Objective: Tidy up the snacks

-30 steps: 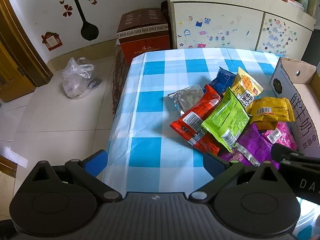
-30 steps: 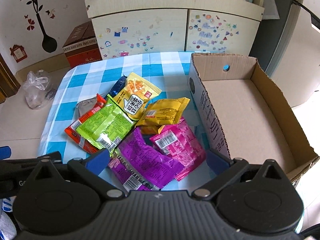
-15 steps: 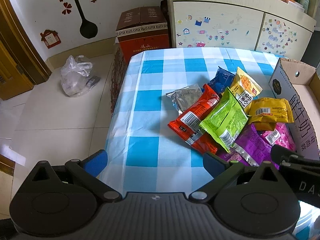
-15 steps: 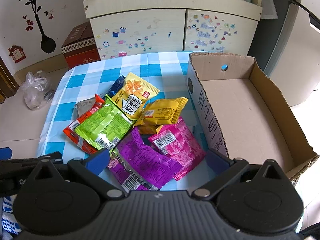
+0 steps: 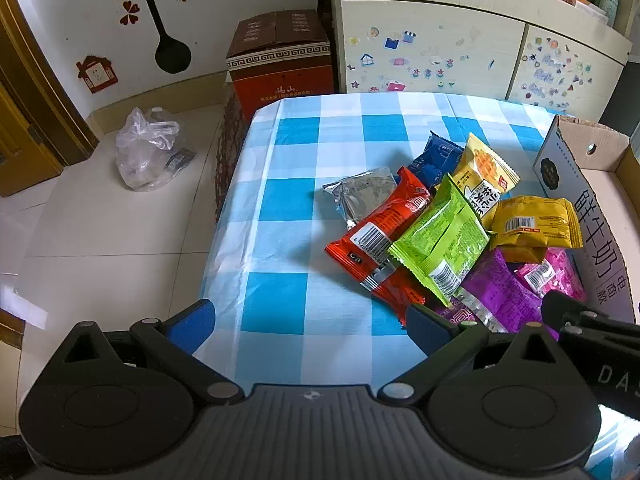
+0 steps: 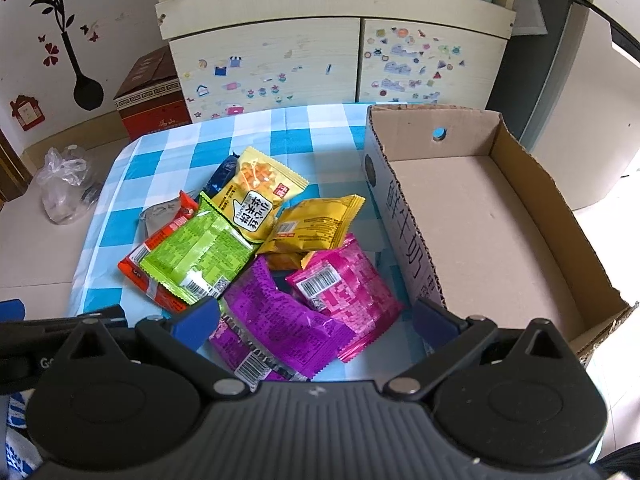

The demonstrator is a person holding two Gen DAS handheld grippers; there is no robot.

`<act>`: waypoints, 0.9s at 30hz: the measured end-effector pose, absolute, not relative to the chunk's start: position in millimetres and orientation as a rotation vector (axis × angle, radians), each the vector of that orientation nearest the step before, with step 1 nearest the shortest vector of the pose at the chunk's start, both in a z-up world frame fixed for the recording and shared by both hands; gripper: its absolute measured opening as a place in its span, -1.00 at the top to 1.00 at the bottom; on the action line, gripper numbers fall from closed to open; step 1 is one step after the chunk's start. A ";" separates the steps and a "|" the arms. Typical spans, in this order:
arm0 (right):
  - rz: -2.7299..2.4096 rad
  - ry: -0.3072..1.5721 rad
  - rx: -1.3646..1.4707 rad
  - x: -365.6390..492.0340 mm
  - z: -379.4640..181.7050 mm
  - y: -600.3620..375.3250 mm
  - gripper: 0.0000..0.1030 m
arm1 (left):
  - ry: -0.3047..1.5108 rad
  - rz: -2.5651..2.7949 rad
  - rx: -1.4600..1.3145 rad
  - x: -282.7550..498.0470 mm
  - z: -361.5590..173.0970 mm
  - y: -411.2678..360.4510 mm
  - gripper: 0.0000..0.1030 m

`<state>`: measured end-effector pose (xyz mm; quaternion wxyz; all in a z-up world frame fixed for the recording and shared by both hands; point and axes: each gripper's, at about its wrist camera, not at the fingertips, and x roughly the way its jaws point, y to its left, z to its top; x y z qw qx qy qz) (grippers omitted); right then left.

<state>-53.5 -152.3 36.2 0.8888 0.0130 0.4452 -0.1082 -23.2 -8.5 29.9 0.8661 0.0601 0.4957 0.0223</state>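
Right wrist view: right claw (image 6: 316, 322), spread and empty, has crept nearer the purple packet (image 6: 288, 320); cardboard box (image 6: 560, 232) still empty, no snack grasped yet.

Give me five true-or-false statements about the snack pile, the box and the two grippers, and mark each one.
1. The cardboard box already holds snacks. False: it is empty.
2. The green packet lies on top of the red packet. True.
3. The right gripper is shut on the purple packet. False: it is open, holding nothing.
4. The left gripper is open and empty. True.
5. The box stands left of the snack pile. False: it is on the right.
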 end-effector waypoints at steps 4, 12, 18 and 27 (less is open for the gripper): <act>-0.228 0.923 0.026 -53.2 35.8 -152.4 -0.99 | 1.043 0.048 0.121 -22.5 29.0 -9.3 -1.00; -0.231 0.925 0.025 -53.3 36.3 -153.7 -0.99 | 1.043 0.050 0.123 -22.1 27.7 -11.1 -1.00; -0.231 0.924 0.025 -53.4 36.4 -154.2 -0.99 | 1.042 0.051 0.130 -22.4 28.4 -12.7 -1.00; -0.222 0.918 0.032 -54.5 35.5 -155.8 -0.99 | 1.042 0.049 0.129 -22.1 28.6 -12.7 -1.00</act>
